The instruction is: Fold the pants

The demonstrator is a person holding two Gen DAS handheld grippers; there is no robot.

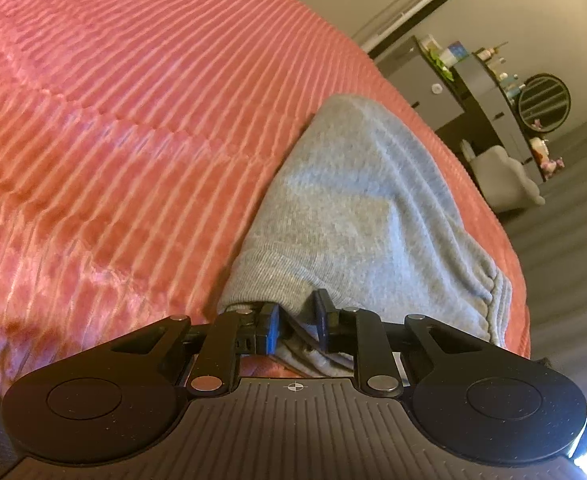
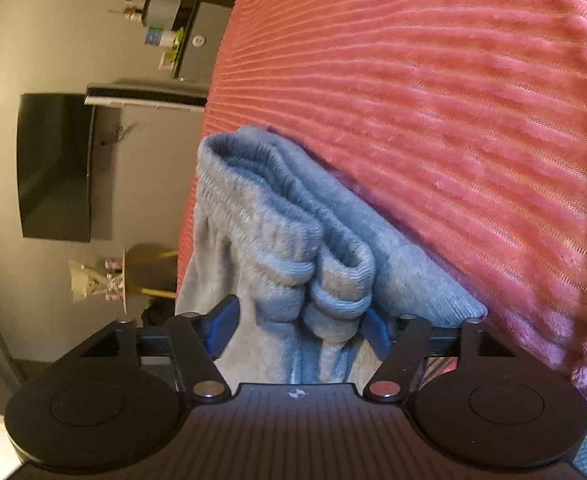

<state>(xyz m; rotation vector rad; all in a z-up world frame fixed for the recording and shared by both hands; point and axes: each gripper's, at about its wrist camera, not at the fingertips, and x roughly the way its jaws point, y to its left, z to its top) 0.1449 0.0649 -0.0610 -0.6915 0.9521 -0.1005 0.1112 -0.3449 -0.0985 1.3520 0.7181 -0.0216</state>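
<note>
Grey sweatpants (image 1: 357, 200) lie on a pink ribbed bedspread (image 1: 113, 120) near its right edge. My left gripper (image 1: 298, 318) is shut on a ribbed hem edge of the pants, with fabric pinched between the fingers. In the right wrist view the pants' gathered elastic waistband (image 2: 293, 248) is bunched between the blue pads (image 2: 223, 320) of my right gripper (image 2: 299, 324), which is shut on it. The bedspread (image 2: 433, 100) fills the right of that view.
The bed edge runs close beside the pants. Beyond it stand grey cabinets with bottles (image 1: 473, 80), a round mirror (image 1: 543, 102) and a grey chair (image 1: 505, 184). A dark wall screen (image 2: 55, 166) and a small gold table (image 2: 145, 276) show in the right wrist view.
</note>
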